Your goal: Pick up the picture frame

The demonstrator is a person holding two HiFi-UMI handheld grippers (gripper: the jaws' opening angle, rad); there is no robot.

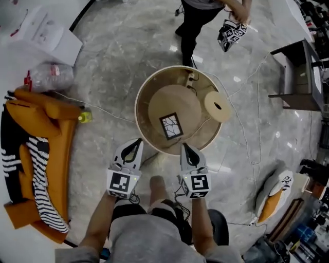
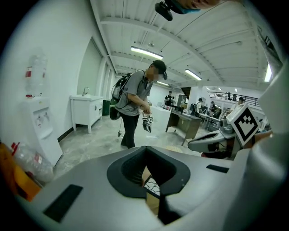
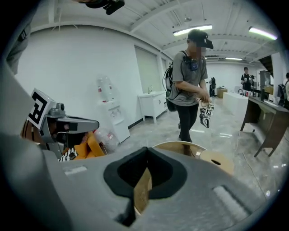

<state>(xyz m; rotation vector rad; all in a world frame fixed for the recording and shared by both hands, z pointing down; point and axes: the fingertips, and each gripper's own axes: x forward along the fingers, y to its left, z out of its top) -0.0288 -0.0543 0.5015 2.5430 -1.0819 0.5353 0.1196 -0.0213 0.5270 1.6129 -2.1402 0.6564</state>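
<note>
The picture frame (image 1: 171, 126) is small and dark-edged, with a white cracked-line pattern. It lies flat on a round wooden table (image 1: 137, 110) that has a raised rim. My left gripper (image 1: 137, 142) hovers at the table's near rim, just left of the frame and a short way from it. Its jaws are shut and hold nothing. My right gripper (image 1: 184, 147) is at the near rim just right of the frame, also shut and empty. In the left gripper view a corner of the frame (image 2: 153, 185) shows below the closed jaws (image 2: 146, 152). The right gripper view (image 3: 146, 153) looks over the table rim (image 3: 174, 145).
A small wooden disc with a hole (image 1: 218, 106) sits at the table's right edge. Cables trail over the marble floor. Orange and striped fabric (image 1: 36, 154) and a plastic bottle (image 1: 49, 77) lie left. Another person (image 1: 205, 15) stands beyond the table. A dark desk (image 1: 300, 77) stands right.
</note>
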